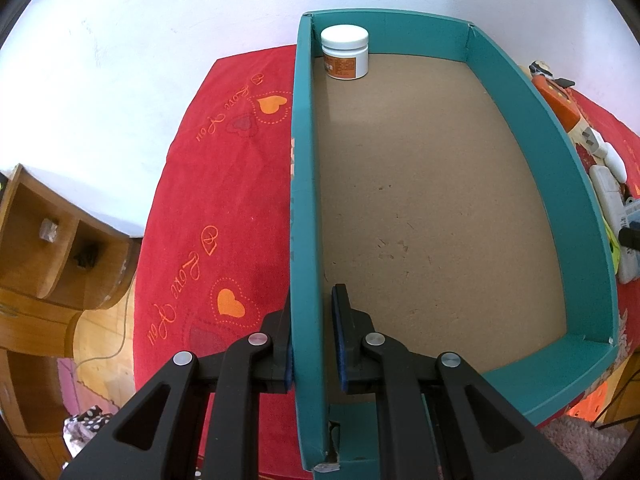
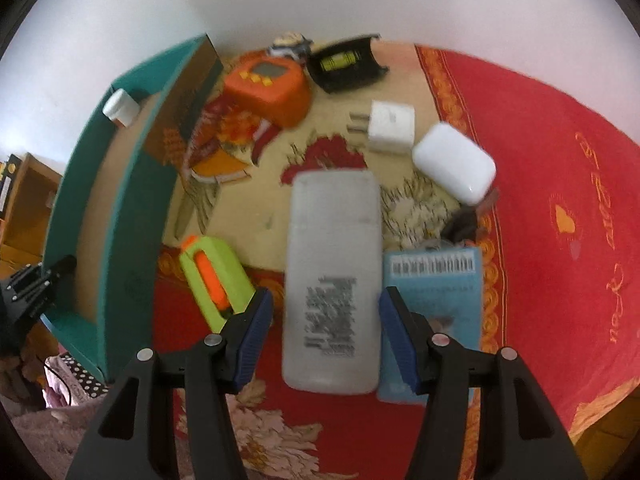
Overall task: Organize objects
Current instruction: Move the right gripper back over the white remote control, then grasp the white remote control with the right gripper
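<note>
Your left gripper (image 1: 314,354) is clamping the teal box's (image 1: 306,200) left wall, a white jar (image 1: 345,52) sitting upper left inside. Your right gripper (image 2: 326,330) is standing open, straddling the grey remote (image 2: 334,280) at frame centre without touching.

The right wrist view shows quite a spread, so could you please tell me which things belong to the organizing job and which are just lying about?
Part of the job:
teal box
white jar inside it
grey remote between the right gripper fingers
left gripper clamping the box wall
white charger
white case

Lying about:
red cloth
wooden shelf
</note>
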{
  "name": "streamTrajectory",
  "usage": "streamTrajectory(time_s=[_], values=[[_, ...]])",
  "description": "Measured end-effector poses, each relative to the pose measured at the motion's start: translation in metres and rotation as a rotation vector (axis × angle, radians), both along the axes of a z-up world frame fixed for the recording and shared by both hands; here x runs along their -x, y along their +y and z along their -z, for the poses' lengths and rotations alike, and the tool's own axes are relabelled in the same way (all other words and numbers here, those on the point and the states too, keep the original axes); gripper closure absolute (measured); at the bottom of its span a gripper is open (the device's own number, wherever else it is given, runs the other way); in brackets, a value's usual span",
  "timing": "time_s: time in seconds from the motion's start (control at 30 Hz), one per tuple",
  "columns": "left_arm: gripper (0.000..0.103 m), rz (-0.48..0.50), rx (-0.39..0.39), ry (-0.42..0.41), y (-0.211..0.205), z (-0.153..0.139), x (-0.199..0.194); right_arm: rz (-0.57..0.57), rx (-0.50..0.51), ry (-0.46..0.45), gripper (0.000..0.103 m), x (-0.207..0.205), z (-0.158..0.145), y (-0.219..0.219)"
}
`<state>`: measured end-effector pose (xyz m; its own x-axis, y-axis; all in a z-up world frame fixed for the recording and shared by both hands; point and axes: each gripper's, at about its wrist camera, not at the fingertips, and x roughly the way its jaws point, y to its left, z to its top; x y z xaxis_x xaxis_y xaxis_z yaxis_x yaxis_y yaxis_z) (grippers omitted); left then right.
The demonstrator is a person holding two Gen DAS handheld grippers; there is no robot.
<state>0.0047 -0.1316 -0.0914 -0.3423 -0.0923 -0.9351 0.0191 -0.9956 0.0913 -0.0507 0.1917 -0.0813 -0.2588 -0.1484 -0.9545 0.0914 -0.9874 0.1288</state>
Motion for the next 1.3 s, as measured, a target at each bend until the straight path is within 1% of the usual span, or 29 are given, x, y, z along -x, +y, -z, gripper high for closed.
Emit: streamTrajectory(time_s=[0.1, 0.17, 0.4, 0.5, 0.6, 0.7, 0.83, 0.9, 0.97, 1.0, 1.07, 1.13, 1.17, 1.23, 1.3], values=[[0.089, 0.001, 0.002, -0.001, 0.0, 0.0, 0.0, -0.001, 0.018, -0.008, 0.046, -0.002, 0.003, 0.003], [0.089, 0.002, 0.002, -0.001, 0.0, 0.0, 0.001, -0.003, 0.013, -0.01, 0.042, -0.001, 0.003, 0.0], [0.089, 0.005, 0.001, 0.0, 0.001, 0.0, 0.001, 0.012, -0.052, 0.007, 0.04, 0.005, 0.007, -0.011], [0.089, 0.004, -0.001, 0.001, 0.001, 0.0, 0.0, -0.021, -0.095, 0.014, 0.04, 0.002, 0.008, -0.02], [0.089, 0.007, 0.004, 0.002, 0.001, 0.0, 0.0, -0.038, -0.09, 0.017, 0.04, 0.001, 0.009, -0.021], [0.089, 0.006, 0.001, 0.002, 0.001, 0.0, 0.0, -0.011, -0.056, 0.014, 0.04, 0.008, 0.011, -0.015], [0.089, 0.008, 0.004, 0.004, 0.002, 0.0, -0.001, -0.008, -0.077, 0.036, 0.04, 0.018, 0.011, -0.015], [0.089, 0.007, 0.003, 0.004, 0.002, 0.0, -0.001, -0.015, -0.102, 0.043, 0.033, 0.021, 0.012, -0.019], [0.089, 0.006, 0.0, 0.005, 0.002, 0.0, -0.001, -0.016, -0.12, 0.059, 0.031, 0.017, 0.014, -0.024], [0.089, 0.005, 0.0, 0.006, 0.002, 0.0, -0.002, -0.001, -0.112, 0.064, 0.032, 0.016, 0.014, -0.022], [0.089, 0.006, 0.001, 0.006, 0.002, 0.0, -0.002, -0.009, -0.12, 0.075, 0.033, 0.014, 0.013, -0.022], [0.089, 0.007, 0.002, 0.007, 0.002, 0.0, -0.002, 0.002, -0.117, 0.081, 0.041, 0.012, 0.012, -0.018], [0.089, 0.008, 0.003, 0.007, 0.003, 0.0, -0.001, 0.008, -0.117, 0.081, 0.047, 0.012, 0.01, -0.015], [0.089, 0.009, 0.005, 0.008, 0.003, 0.0, -0.001, 0.016, -0.1, 0.075, 0.047, 0.012, 0.009, -0.01], [0.089, 0.009, 0.004, 0.008, 0.003, 0.0, -0.001, 0.01, -0.109, 0.077, 0.048, 0.011, 0.009, -0.01]])
